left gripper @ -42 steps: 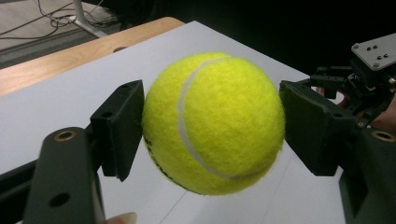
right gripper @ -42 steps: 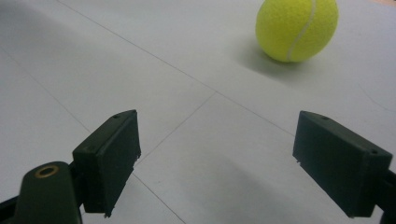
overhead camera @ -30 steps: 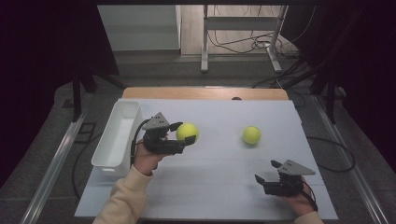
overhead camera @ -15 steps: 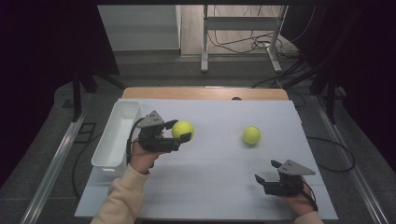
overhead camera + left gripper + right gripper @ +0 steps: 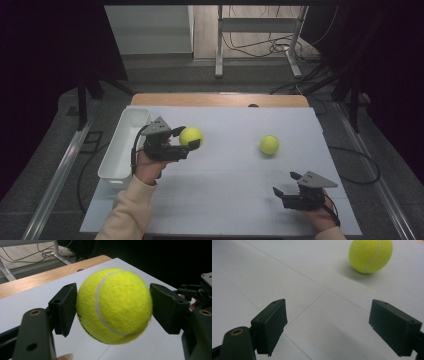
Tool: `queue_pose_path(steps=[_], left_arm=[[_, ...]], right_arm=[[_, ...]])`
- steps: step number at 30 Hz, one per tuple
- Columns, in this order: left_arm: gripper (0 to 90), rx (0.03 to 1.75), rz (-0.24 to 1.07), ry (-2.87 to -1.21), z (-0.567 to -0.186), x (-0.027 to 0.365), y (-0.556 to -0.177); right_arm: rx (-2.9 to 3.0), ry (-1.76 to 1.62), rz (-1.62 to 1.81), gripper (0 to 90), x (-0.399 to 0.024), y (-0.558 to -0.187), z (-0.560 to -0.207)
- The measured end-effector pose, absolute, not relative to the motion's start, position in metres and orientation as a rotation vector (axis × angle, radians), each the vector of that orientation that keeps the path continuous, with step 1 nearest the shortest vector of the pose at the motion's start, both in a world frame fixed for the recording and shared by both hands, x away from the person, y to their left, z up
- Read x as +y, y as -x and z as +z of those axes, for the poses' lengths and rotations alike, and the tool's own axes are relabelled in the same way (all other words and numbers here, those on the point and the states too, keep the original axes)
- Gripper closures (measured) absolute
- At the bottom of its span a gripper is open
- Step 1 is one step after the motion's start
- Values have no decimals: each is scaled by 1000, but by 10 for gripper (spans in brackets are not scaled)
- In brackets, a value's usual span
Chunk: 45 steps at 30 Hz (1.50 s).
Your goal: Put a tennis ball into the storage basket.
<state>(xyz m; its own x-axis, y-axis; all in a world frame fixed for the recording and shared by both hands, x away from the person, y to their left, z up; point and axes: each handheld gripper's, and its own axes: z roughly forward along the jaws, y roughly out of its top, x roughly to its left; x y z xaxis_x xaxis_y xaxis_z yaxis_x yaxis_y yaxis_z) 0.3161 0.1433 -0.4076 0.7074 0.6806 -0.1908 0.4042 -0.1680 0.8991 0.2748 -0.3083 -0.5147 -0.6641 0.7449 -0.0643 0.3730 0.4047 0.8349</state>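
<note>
1. Two tennis balls: one (image 5: 191, 136) is clamped between the jaws of the left gripper (image 5: 186, 140), held off the table (image 5: 240, 200) just beside the bin (image 5: 120, 150); in the left gripper view both pads press its sides (image 5: 113, 306).
2. The other ball (image 5: 269, 144) lies loose on the table, well apart from the first.
3. Two grippers: the right gripper (image 5: 284, 185) rests near the table's front edge with jaws spread wide and nothing between them; its own view shows the loose ball (image 5: 370, 255) ahead.
4. One white bin, at the table's left edge.
</note>
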Motion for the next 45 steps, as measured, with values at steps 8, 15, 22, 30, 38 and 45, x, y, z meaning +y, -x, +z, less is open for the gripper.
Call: queue_pose_path(steps=[8,15,22,30,38,45], left_arm=[[267,878,317,-1776,-407,150,-317],[267,894,328,-1763,-407,156,-318],[267,905,335,-1759,-407,160,-318],[267,923,349,-1748,-407,167,-318],[267,943,360,-1726,-406,175,-319],[267,955,368,-1715,-406,180,-319]], right_arm=[[2236,-956,1167,153,-308,-275,-515],[2235,-954,1167,153,-308,-275,-515],[2236,-955,1166,153,-308,-275,-515],[2237,-955,1165,153,-308,-275,-515],[2236,-955,1164,153,-308,-275,-515],[2237,-954,1164,153,-308,-275,-515]])
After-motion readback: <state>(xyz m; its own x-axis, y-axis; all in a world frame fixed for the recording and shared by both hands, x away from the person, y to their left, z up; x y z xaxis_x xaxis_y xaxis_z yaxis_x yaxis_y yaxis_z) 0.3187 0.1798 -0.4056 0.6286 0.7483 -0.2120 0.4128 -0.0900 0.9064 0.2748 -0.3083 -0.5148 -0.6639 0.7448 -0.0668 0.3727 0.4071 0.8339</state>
